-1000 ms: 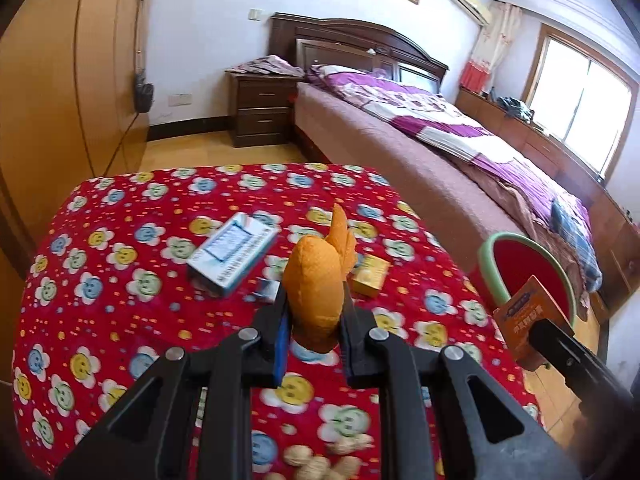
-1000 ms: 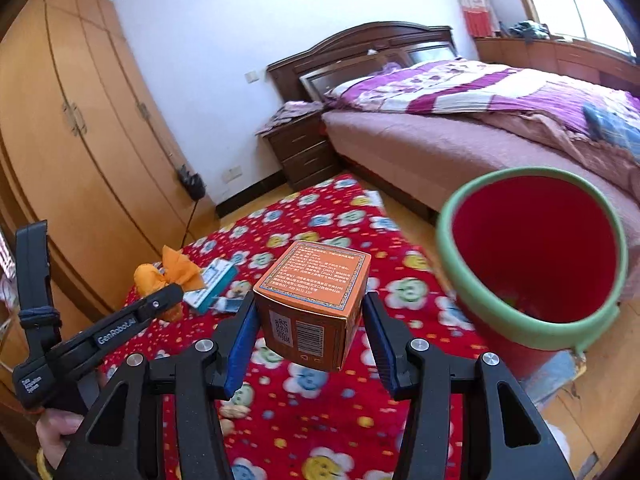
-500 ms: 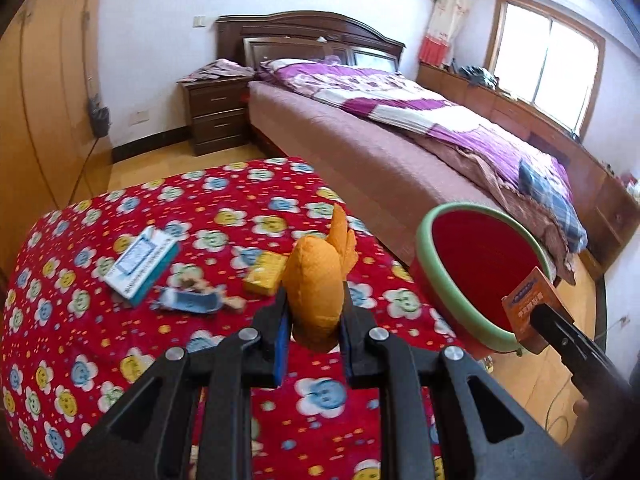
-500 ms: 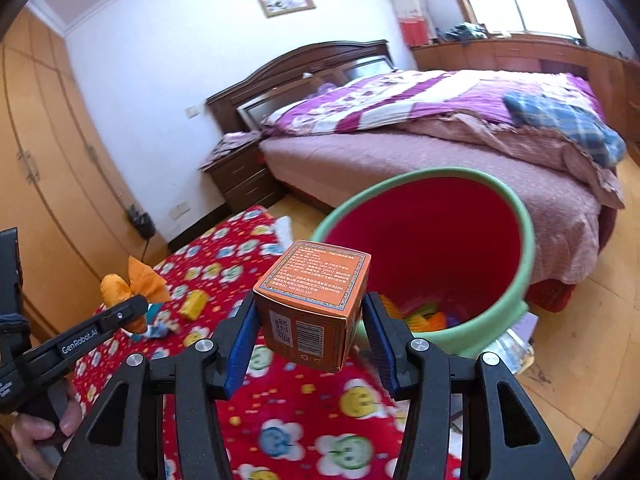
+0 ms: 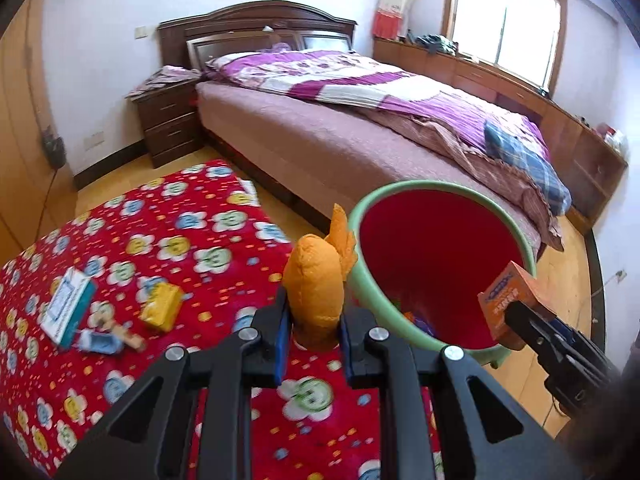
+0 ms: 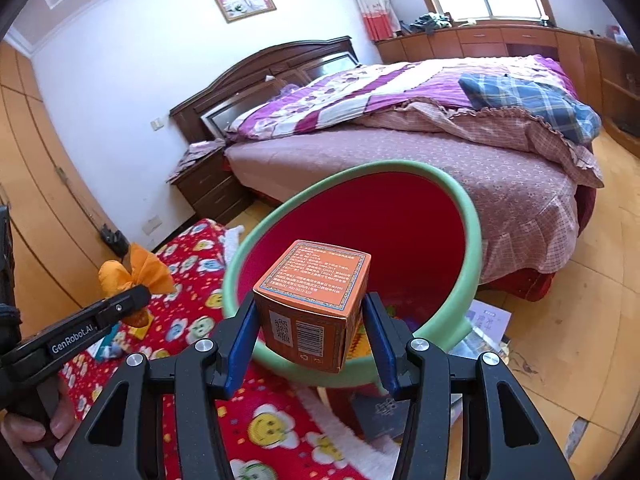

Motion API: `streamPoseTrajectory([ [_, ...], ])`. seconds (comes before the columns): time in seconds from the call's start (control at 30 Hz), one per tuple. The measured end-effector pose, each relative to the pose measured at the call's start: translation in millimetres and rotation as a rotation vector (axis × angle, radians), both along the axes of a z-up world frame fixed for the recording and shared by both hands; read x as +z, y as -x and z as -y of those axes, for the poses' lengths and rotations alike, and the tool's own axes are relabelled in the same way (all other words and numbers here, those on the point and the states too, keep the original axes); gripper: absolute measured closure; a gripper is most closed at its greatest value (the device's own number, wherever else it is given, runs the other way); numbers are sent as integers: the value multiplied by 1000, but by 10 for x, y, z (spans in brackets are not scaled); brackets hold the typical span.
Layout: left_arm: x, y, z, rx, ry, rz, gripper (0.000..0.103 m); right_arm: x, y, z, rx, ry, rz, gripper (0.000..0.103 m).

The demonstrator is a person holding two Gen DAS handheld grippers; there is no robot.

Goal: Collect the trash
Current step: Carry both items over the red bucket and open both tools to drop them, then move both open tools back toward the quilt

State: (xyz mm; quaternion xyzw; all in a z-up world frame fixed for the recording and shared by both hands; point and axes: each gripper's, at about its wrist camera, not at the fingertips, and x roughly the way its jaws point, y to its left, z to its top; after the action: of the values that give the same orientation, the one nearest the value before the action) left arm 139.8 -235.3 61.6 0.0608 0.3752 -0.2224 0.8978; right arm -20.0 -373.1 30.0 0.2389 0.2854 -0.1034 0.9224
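Left tongs (image 5: 313, 334) clamped on an orange cloth bundle (image 5: 320, 284), above the red-clothed table (image 5: 160, 240). Right tongs (image 6: 311, 340) clamped on an orange box (image 6: 314, 304), over the green-rimmed red bin (image 6: 452, 216).

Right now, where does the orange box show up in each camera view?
Left wrist: orange box at lower right, in the right hand-held gripper, over the bin's near rim.
Right wrist: dead centre, clamped between the blue pads.
Shared landmark: red bin with green rim.
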Motion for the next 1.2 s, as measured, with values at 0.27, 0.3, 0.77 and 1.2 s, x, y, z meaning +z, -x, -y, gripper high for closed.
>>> streamPoseTrajectory([
  [0.27,-126,-102,340,-70,-1,-24,83,-91,-81,185,-34,4,-18,49],
  [0.3,-137,-114,379,-84,5,-26,83,-106,-88,211,-36,1,-19,49],
  [0.77,-222,-139,603,-148,18,-47,68,-236,-96,384,-61,-42,-21,46],
  [1.2,-126,-70,292,-100,41,-54,68,-90,43,277,-72,-36,2,40],
])
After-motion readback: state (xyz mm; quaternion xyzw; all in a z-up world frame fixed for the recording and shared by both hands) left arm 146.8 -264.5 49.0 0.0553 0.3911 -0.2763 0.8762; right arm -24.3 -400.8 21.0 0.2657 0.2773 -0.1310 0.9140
